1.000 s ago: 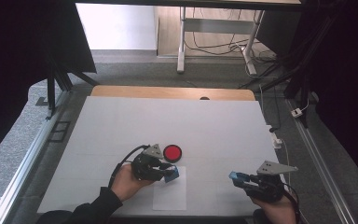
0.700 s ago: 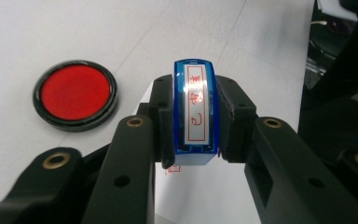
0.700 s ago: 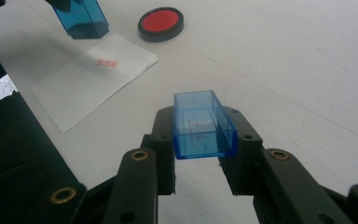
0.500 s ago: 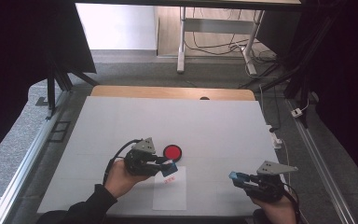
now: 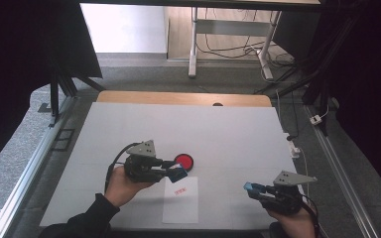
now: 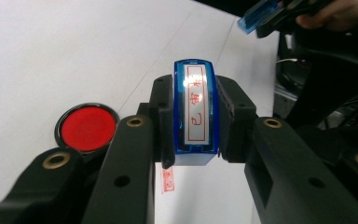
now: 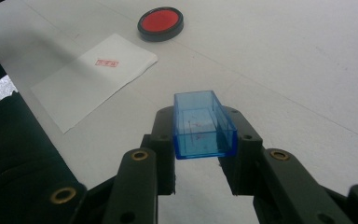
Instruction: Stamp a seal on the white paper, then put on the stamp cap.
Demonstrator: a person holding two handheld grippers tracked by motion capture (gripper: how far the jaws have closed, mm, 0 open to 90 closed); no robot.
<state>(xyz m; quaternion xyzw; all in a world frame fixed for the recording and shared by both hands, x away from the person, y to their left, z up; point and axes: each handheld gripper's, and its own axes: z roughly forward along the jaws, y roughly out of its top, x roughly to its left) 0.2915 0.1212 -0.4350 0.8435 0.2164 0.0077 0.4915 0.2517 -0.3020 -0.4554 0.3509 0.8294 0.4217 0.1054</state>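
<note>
While our left gripper [image 5: 178,172] clamps the blue stamp [image 6: 196,112] just above the sheet of paper [image 5: 181,201], we see its red print [image 5: 179,190] on that paper, the red ink pad [image 5: 183,160] just beyond it, and our right gripper [image 5: 250,187] pinching the stamp's clear blue cap [image 7: 203,125] well right of the paper.

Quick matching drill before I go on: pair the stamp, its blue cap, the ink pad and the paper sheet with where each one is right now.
Things:
1. stamp
2. blue cap
3. ink pad
4. paper sheet

Places:
A. flat on the table, bearing a red print
B. gripped in the right gripper
C. on the table beyond the sheet, open
D. gripped in the left gripper

Pairs: 1-D, 2-B, 3-C, 4-A
</note>
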